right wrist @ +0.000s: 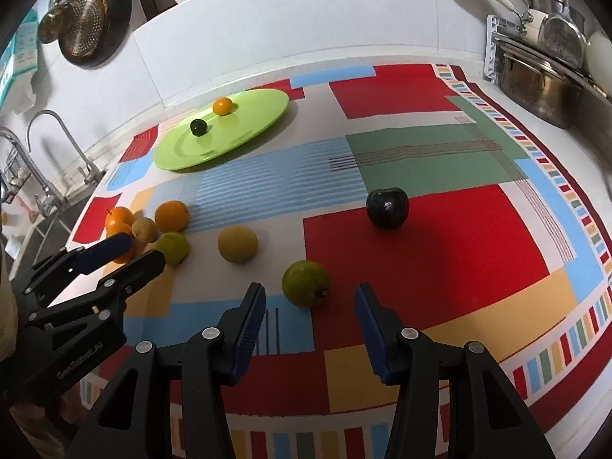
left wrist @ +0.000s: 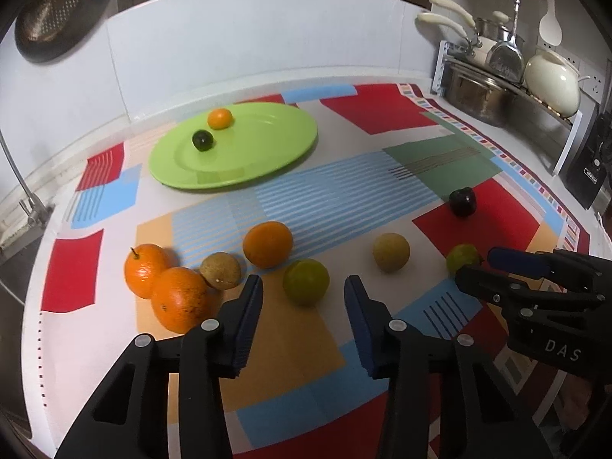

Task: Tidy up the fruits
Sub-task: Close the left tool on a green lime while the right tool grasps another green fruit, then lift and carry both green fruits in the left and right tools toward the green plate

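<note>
A plate (left wrist: 244, 160) lies on the tablecloth (left wrist: 367, 107) in the upper left of the left wrist view, with two small fruits (left wrist: 220, 118) (left wrist: 202, 140) on its far left part, just beside each other. At lower left, five fruits cluster: two (left wrist: 145, 269) (left wrist: 179, 300) touching, a third (left wrist: 220, 270) against them, then a fourth (left wrist: 267, 244) and a fifth (left wrist: 306, 281) to the right. Further right lie one fruit (left wrist: 391, 251) alone, another (left wrist: 463, 258) near the right edge, and a last fruit (left wrist: 463, 201) behind it. A pot rack (left wrist: 508, 76) fills the upper right corner.
</note>
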The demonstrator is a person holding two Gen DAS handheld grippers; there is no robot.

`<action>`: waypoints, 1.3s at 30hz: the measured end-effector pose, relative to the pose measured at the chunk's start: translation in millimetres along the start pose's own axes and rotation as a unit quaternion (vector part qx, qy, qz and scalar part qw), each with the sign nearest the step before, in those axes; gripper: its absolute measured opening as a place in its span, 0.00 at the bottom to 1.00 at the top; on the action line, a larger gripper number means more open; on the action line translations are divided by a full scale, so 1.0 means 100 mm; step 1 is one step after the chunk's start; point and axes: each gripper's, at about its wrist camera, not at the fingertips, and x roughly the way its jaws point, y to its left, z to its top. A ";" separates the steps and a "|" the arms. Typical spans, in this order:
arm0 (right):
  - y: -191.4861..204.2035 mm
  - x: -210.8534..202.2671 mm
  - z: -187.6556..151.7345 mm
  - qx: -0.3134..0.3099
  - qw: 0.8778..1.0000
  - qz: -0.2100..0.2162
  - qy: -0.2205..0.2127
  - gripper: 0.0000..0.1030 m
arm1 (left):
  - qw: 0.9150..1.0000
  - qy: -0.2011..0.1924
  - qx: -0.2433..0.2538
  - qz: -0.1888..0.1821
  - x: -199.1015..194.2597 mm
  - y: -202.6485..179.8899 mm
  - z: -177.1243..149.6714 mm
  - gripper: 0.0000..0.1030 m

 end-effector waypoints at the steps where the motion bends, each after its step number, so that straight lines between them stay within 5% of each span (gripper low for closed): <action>1: 0.00 0.01 0.00 0.000 1.000 0.000 0.001 0.48 | 1.000 0.002 -0.001 -0.002 0.02 0.00 0.00 0.42; 19: 0.04 0.15 0.03 -0.012 1.000 0.005 0.008 0.29 | 1.000 0.020 -0.003 -0.012 0.22 0.00 0.04 0.29; 39: 0.14 -0.09 0.08 -0.037 0.999 0.023 -0.024 0.29 | 1.000 -0.010 0.006 -0.014 -0.15 -0.03 0.09 0.29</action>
